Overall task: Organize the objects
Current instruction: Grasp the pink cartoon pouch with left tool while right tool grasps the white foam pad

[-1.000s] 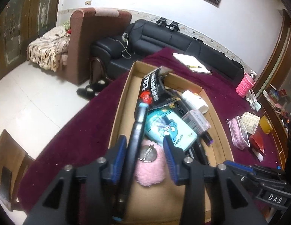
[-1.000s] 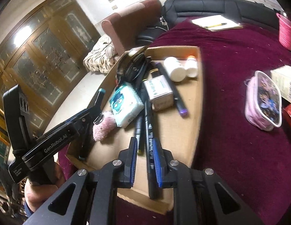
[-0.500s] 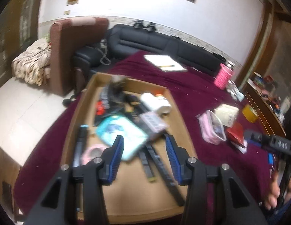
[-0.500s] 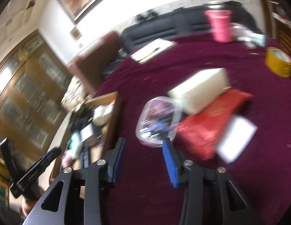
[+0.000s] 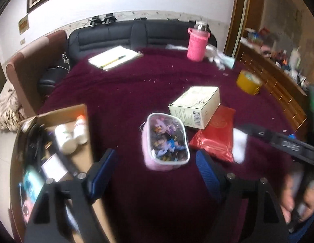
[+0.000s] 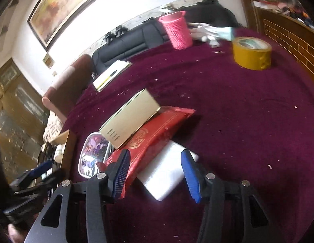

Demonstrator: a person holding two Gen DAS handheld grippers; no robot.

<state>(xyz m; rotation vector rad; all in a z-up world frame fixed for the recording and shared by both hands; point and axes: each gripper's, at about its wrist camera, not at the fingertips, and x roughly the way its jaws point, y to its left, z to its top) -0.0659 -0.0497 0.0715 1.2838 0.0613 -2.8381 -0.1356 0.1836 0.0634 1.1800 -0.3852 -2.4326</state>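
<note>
My left gripper [image 5: 154,168] hangs over the maroon cloth, its jaws opening. A pink pouch [image 5: 167,141] with a clear cartoon window lies just beyond and between its blue pads [image 5: 104,168], untouched. My right gripper [image 6: 154,174] hovers with jaws opening over a white flat packet [image 6: 167,174], which lies between its fingers without contact. A red packet [image 6: 154,135] lies partly on the white one, and a cream box [image 6: 130,117] rests on the red one. The cardboard box [image 5: 82,109] with white bottles [image 5: 65,139] and pens sits at the left.
A yellow tape roll [image 6: 252,52] and a pink bottle [image 6: 177,30] stand farther back on the cloth [image 6: 248,121]. An open notebook with a pen [image 5: 114,57] lies at the far left. A black sofa [image 5: 136,32] runs behind the table. A wooden cabinet [image 5: 278,85] lines the right side.
Both grippers have swung right, from over the cardboard box to the loose items on the cloth. The pens they had between their jaws stayed in the box. Both jaws stand wider.
</note>
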